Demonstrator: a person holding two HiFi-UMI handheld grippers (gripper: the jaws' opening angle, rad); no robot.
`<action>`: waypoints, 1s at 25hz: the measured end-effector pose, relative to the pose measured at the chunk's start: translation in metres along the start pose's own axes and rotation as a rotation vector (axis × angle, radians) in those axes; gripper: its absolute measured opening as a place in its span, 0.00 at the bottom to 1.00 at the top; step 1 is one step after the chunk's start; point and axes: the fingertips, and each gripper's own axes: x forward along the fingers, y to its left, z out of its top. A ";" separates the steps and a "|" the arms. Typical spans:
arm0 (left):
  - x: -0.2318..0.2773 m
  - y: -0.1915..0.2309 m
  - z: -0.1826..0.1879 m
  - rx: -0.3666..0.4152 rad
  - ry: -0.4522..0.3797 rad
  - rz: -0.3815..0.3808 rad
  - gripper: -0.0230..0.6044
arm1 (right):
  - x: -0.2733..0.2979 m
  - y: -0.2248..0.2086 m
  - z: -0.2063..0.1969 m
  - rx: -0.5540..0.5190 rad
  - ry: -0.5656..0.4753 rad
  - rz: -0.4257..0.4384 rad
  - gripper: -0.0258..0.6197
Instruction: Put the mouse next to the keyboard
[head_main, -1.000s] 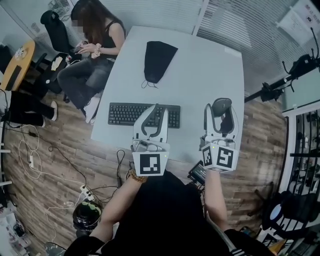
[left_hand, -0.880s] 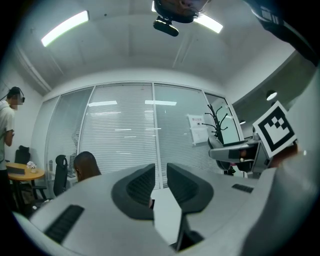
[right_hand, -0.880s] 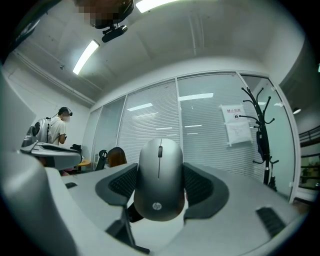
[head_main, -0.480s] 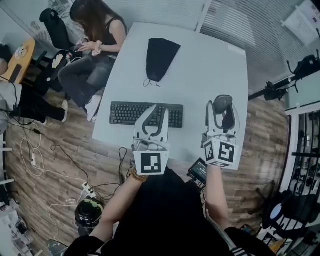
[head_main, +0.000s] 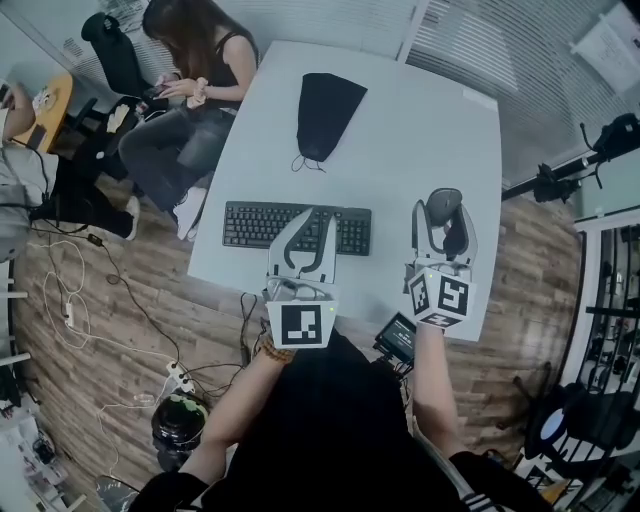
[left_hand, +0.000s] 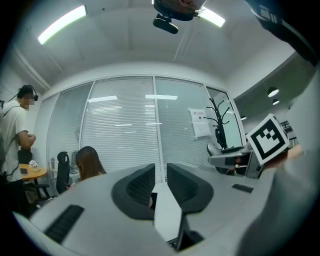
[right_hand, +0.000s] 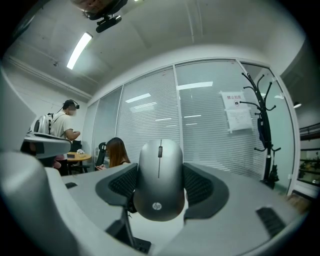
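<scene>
Right gripper clenched on 1 grey mouse, its 2 jaws pressing the mouse's sides, held above the near right part of the white table. Bare tabletop lies between the mouse and the right end of 1 black keyboard, which sits well apart to its left. Left gripper hangs over the keyboard's right half, covering part of it; its jaws are drawn almost together, with nothing held. Farther back on the table lies 1 black drawstring bag. Beyond the table's left edge 1 person sits; 1 more person stands by a small round table. 1 coat stand rises before the blinds.
</scene>
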 end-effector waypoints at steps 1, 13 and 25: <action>0.000 0.001 -0.001 0.000 0.003 0.001 0.16 | 0.001 0.000 -0.003 0.000 0.007 0.002 0.48; 0.002 0.012 -0.013 -0.006 0.029 0.023 0.16 | 0.021 0.001 -0.040 0.005 0.092 0.017 0.48; 0.002 0.019 -0.020 -0.001 0.038 0.036 0.16 | 0.036 -0.002 -0.084 0.015 0.188 0.017 0.48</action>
